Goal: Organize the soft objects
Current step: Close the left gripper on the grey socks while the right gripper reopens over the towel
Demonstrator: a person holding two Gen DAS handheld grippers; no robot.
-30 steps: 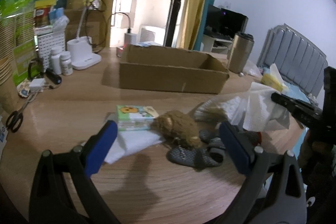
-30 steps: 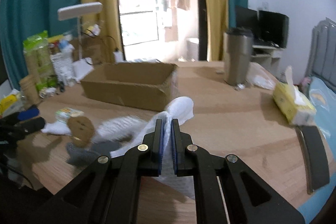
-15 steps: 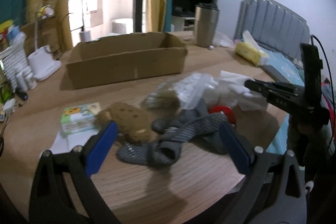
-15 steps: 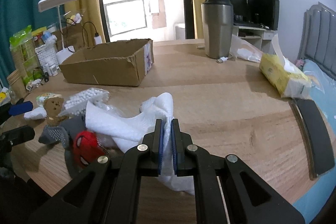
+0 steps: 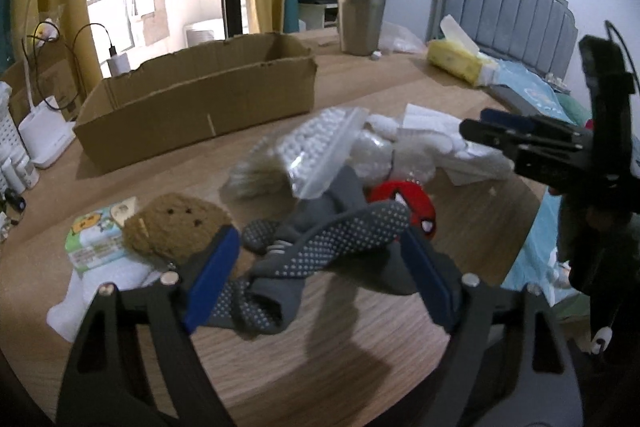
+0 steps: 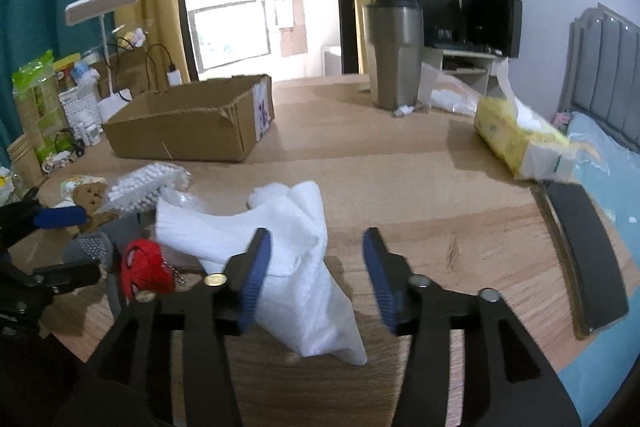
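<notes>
Lying limp between the spread fingers of the right gripper (image 6: 316, 279), the white cloth (image 6: 280, 239) is ungrasped; being light and floppy, it is best pinched at a bunched fold. The left gripper (image 5: 316, 279), likewise spread, flanks the grey socks (image 5: 320, 255).

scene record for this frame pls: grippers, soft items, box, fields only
left gripper: open, straddling the grey socks
right gripper: open, white cloth lying by its left finger, not clamped
soft pile: bear, red plush, bag of white balls, socks, cloth, all on the table
box: cardboard, open top, behind the pile; inside not visible
others: tumbler, tissue pack, lamp
</notes>
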